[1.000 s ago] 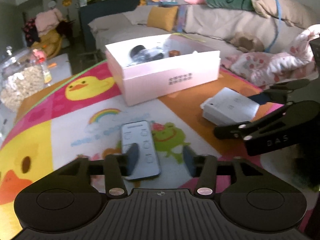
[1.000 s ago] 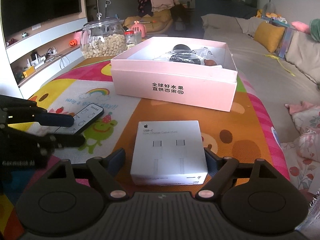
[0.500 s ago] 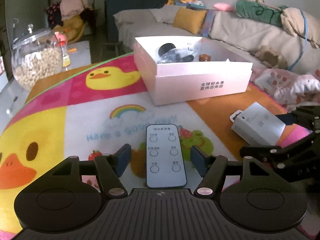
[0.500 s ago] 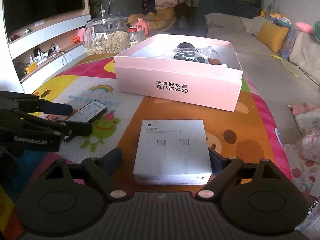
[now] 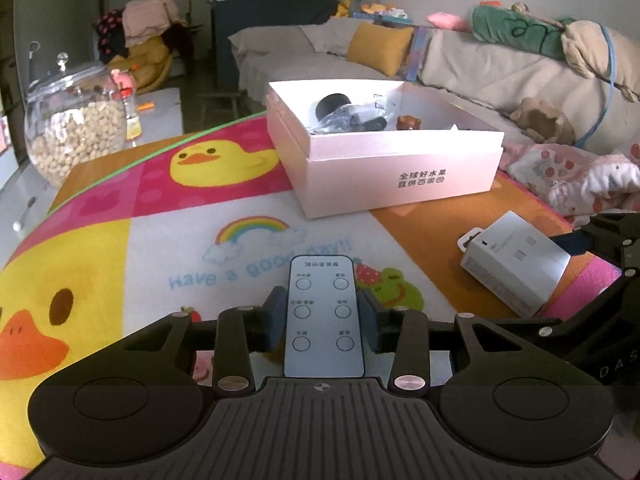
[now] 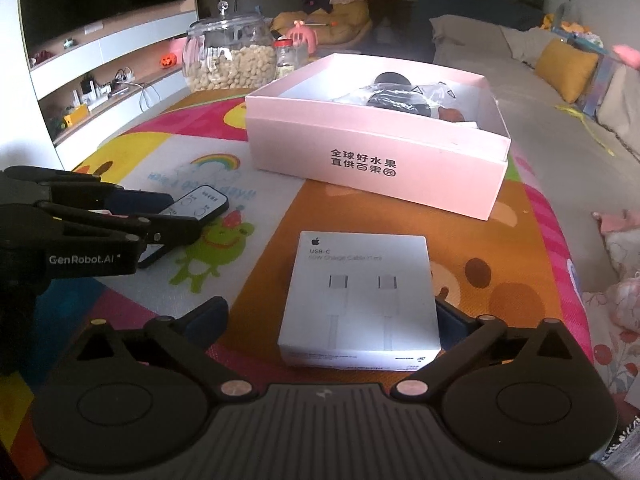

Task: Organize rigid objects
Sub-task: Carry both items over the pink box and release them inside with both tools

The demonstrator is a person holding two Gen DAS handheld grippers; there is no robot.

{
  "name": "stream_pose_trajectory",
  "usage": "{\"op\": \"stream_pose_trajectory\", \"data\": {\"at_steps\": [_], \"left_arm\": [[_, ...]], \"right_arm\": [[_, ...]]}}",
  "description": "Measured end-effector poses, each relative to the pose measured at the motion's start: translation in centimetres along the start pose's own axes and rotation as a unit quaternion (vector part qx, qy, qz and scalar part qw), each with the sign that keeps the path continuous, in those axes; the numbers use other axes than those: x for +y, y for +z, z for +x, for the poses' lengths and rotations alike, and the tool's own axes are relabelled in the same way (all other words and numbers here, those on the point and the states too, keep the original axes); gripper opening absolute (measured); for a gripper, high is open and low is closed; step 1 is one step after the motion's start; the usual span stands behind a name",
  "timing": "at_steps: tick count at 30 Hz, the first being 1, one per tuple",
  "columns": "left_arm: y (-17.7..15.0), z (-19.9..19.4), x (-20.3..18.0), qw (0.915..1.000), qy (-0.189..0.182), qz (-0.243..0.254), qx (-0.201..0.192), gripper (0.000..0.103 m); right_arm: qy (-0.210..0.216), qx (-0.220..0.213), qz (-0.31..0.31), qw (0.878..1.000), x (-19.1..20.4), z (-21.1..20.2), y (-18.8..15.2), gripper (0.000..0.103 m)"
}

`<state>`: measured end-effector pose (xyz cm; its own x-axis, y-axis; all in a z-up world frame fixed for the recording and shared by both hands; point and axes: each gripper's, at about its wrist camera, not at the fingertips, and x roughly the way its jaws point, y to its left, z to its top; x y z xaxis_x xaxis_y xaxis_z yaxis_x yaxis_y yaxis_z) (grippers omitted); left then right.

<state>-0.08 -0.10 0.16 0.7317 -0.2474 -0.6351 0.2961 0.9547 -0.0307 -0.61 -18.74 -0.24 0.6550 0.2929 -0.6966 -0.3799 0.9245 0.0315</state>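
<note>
Slippage threatened: the left gripper (image 5: 324, 312) pinched the thin remote (image 5: 323, 314) by its edges, while the right gripper (image 6: 332, 316) gaped unevenly around the white cable box (image 6: 358, 300), empty.

White box (image 6: 360, 296) reads "USB-C"; left gripper (image 6: 176, 216) "GenRobot.AI"; mat (image 5: 160, 248) "Have a good day!!"

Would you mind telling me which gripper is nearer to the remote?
Left. The left gripper has its fingers against both sides of the remote; the right gripper straddles the white box instead.

One remote (image 5: 324, 316), one cable box (image 6: 360, 296), one pink box (image 6: 376, 152), maybe two jars (image 6: 230, 58).
</note>
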Motion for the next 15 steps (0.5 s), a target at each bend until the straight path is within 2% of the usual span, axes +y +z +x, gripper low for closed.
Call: {"op": "stream_pose_trajectory", "data": {"at_steps": [5, 8, 11, 15], "left_arm": [[-0.5, -0.9, 0.3, 0.9996, -0.025, -0.010, 0.002, 0.043], [-1.2, -1.8, 0.0, 0.9994, -0.035, -0.006, 0.003, 0.043], [-1.8, -2.7, -0.4, 0.9990, -0.044, 0.007, 0.007, 0.043], [-2.2, -3.9, -0.7, 0.9984, -0.052, 0.018, 0.011, 0.043]], "right_arm": [[0.007, -0.007, 0.005, 1.000, -0.2, -0.4, -0.1, 0.100], [-0.005, -0.017, 0.019, 1.000, -0.6, -0.7, 0.0, 0.089], [-0.028, -0.021, 0.017, 0.999, -0.4, -0.7, 0.2, 0.070], [-0.017, -0.012, 0.012, 1.000, -0.2, -1.4, 0.4, 0.069]]}}
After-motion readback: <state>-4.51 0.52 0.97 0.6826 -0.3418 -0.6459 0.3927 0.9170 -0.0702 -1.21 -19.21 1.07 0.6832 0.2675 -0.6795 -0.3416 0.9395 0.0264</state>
